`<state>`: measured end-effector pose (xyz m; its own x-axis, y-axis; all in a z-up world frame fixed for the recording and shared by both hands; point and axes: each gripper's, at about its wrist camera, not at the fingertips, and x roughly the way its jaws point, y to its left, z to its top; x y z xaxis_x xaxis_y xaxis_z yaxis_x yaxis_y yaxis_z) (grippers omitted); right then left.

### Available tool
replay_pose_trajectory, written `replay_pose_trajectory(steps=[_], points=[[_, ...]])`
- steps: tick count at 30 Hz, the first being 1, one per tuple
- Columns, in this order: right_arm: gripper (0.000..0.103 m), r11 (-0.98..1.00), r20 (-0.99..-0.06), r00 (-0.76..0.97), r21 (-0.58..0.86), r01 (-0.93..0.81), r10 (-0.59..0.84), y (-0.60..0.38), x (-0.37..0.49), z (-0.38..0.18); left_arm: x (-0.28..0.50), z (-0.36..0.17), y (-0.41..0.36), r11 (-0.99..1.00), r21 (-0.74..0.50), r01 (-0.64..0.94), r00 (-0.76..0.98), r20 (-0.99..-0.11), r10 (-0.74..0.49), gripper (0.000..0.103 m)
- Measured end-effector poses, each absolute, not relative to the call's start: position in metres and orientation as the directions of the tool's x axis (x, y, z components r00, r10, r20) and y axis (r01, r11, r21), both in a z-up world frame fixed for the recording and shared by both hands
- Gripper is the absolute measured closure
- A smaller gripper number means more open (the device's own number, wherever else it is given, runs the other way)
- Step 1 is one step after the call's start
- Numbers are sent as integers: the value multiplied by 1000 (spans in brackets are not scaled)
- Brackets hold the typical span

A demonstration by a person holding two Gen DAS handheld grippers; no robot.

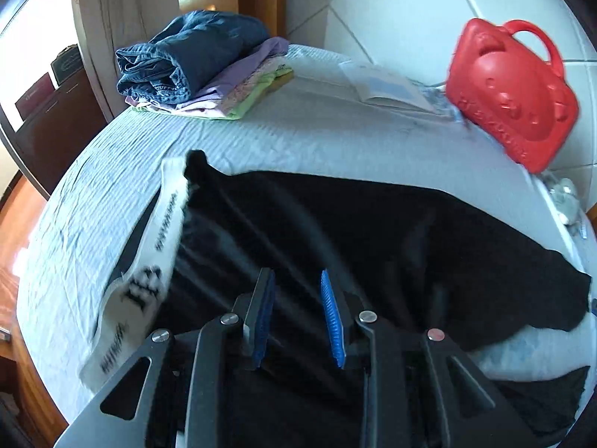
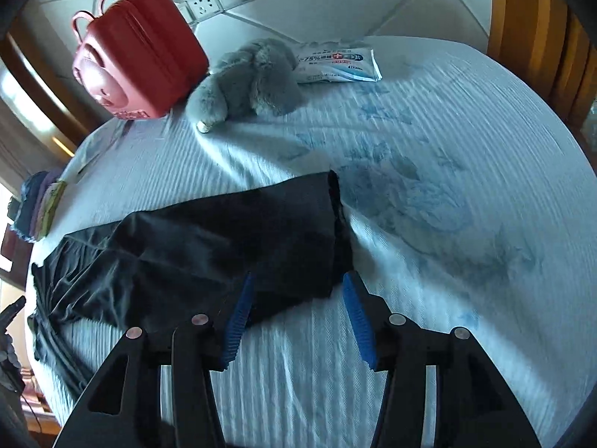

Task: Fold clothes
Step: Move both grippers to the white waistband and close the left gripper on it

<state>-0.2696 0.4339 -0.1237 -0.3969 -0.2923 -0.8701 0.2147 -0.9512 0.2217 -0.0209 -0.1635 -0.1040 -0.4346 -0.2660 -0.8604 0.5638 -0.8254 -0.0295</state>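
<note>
A black garment (image 1: 354, 231) lies spread on the light blue bed, with a white printed waistband (image 1: 149, 272) at its left end. My left gripper (image 1: 297, 280) hovers open over the garment, blue pads apart, nothing between them. In the right wrist view the same black garment (image 2: 224, 239) stretches to the left, its hem (image 2: 335, 201) towards the middle of the bed. My right gripper (image 2: 298, 283) stands open over the garment's near corner, empty.
A stack of folded clothes (image 1: 201, 71) topped by jeans sits at the far left of the bed (image 1: 298, 138). A red case (image 1: 511, 93) leans on the white headboard beside an open booklet (image 1: 388, 86). A grey plush toy (image 2: 250, 78) and a wipes pack (image 2: 335, 63) lie near the headboard.
</note>
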Motion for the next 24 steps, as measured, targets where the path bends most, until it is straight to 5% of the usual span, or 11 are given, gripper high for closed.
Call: replay_pose_trajectory(steps=[1, 4, 11, 18, 20, 22, 24], points=[[54, -955, -873, -398, 215, 205, -282, 429, -274, -126, -25, -110, -177, -830, -28, 557, -432, -863, -261, 77], [100, -977, -890, -410, 148, 156, -200, 414, -276, -132, -38, -131, -213, -846, -15, 534, -403, -884, -239, 77], [100, -987, -763, -635, 161, -10, -118, 433, -250, -49, -51, -155, -256, -883, -9, 469, -379, -905, -192, 77], [100, -987, -785, -610, 158, -31, -107, 441, -278, -40, -46, -140, -271, -896, -50, 442, -431, -887, -164, 77], [100, -988, -794, -597, 151, -19, -110, 434, -281, -47, -38, -133, -275, -902, -56, 428, -443, -883, -155, 69], [100, -988, -801, -587, 156, -12, -119, 430, -283, -54, -31, -130, -279, -910, -37, 414, -442, -882, -165, 46], [100, -986, -808, -574, 166, -10, -130, 429, -285, -62, -28, -129, -285, -913, -18, 408, -438, -881, -179, 46]])
